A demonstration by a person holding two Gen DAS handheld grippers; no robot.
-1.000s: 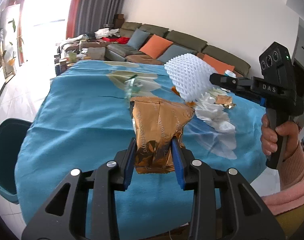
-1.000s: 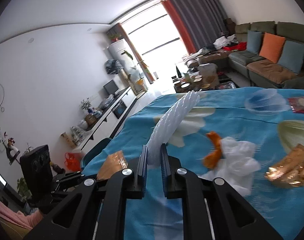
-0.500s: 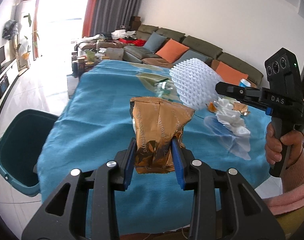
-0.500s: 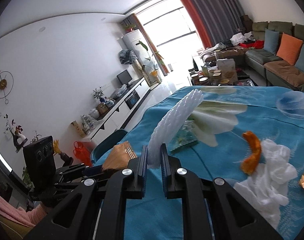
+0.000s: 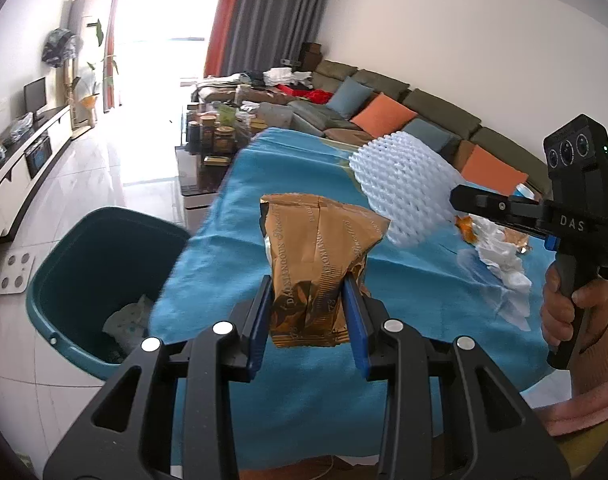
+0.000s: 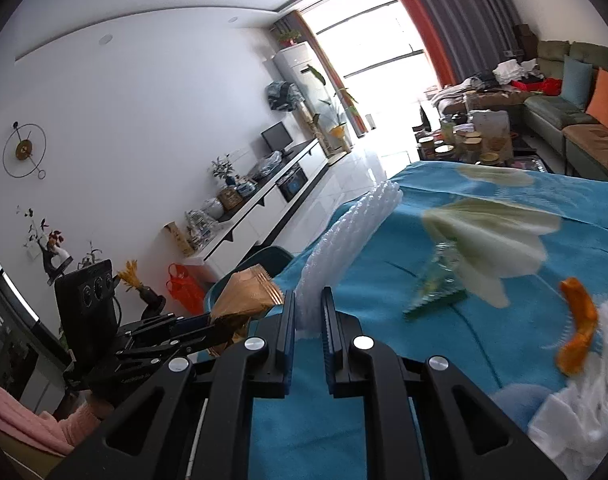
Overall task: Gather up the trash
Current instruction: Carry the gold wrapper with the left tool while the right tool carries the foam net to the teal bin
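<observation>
My left gripper [image 5: 308,300] is shut on a crumpled brown snack wrapper [image 5: 320,248], held upright above the blue tablecloth [image 5: 239,220]. Seen from the right wrist, the same wrapper [image 6: 247,292] sits in the left gripper [image 6: 211,324] at lower left. My right gripper [image 6: 308,312] is shut on a white foam fruit net [image 6: 352,232]; from the left wrist, that net [image 5: 404,188] hangs off the right gripper [image 5: 458,200] at right. A dark teal trash bin [image 5: 99,264] stands on the floor left of the table, with some trash inside.
White crumpled tissue [image 5: 500,260], an orange peel [image 6: 576,336] and a green wrapper [image 6: 436,288] lie on the tablecloth. Beyond the table are a low table with jars [image 5: 215,136], a sofa [image 5: 384,104] and a white TV cabinet [image 6: 263,208]. A scale [image 5: 15,268] lies on the floor.
Both grippers have swung left along the table with their trash still held. The teal bin has come well into the left wrist view, and the tissue pile has slid to the right.
</observation>
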